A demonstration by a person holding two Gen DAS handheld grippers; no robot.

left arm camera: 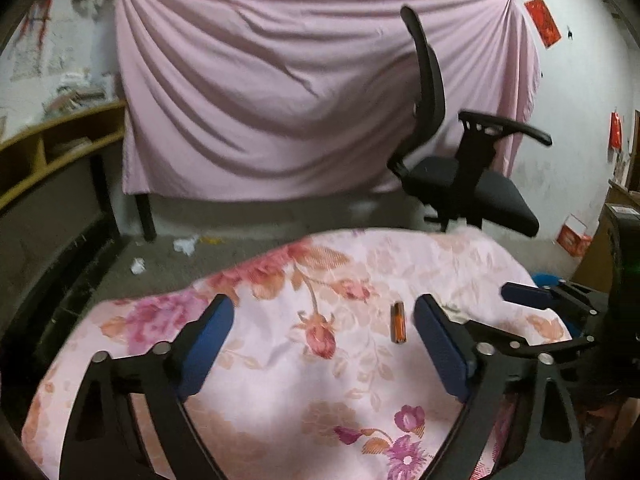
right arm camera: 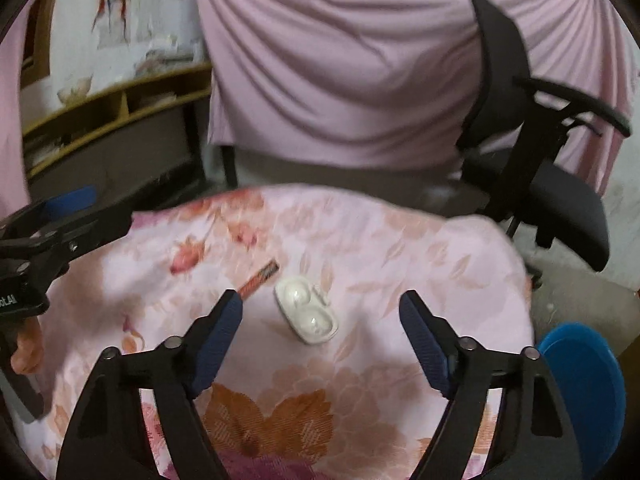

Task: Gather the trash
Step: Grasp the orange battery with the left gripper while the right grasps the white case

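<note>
A small amber vial (left arm camera: 397, 323) lies on the floral tablecloth (left arm camera: 280, 360), just left of my left gripper's right finger. My left gripper (left arm camera: 324, 320) is open and empty above the cloth. In the right wrist view the same amber vial (right arm camera: 259, 276) lies next to a white two-well plastic tray (right arm camera: 307, 314). My right gripper (right arm camera: 320, 312) is open and empty, and the white tray sits between its fingertips. The right gripper (left arm camera: 532, 294) shows at the right of the left wrist view. The left gripper (right arm camera: 76, 200) shows at the left of the right wrist view.
A black office chair (left arm camera: 460, 160) stands beyond the table on the right. A pink sheet (left arm camera: 300, 92) hangs behind. A blue bin (right arm camera: 580, 384) sits low at the right. A wooden shelf (left arm camera: 52, 148) stands at the left. Paper scraps (left arm camera: 184, 244) lie on the floor.
</note>
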